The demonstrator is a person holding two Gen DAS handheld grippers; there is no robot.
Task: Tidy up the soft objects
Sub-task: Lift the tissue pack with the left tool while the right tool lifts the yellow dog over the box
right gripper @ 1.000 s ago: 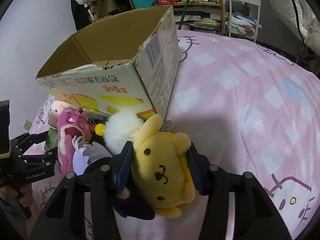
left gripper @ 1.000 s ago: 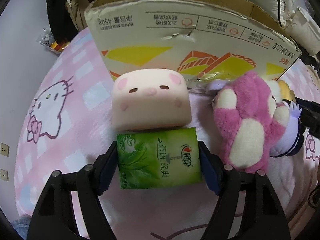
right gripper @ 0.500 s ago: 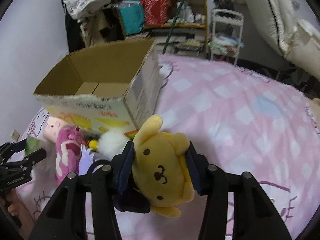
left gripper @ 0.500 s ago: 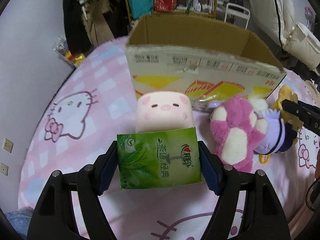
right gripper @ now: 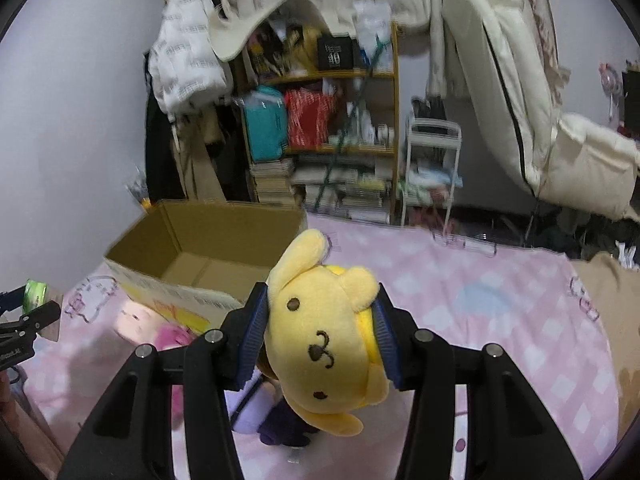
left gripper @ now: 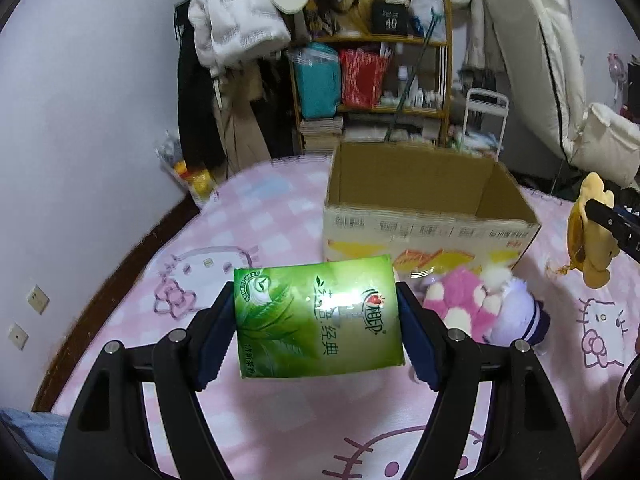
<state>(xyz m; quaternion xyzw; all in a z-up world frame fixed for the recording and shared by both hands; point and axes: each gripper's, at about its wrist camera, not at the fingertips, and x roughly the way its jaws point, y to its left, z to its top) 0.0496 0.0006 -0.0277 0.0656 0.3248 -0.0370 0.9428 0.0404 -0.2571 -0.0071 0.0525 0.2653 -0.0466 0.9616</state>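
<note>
Soft objects, placed relative to the open cardboard box [left gripper: 430, 216] on the pink bed [left gripper: 256, 216]: pink plush [left gripper: 460, 304] and purple plush [left gripper: 520, 316] lie against its front wall. Yellow dog plush [right gripper: 332, 344], clamped in the right gripper [right gripper: 320, 340], hangs off its right corner. Green tissue pack [left gripper: 318, 320], gripped by the left gripper [left gripper: 316, 324], hangs before its front-left corner.

Glossy plastic tissue pack [left gripper: 318, 320]; fuzzy plush [right gripper: 324, 344].
</note>
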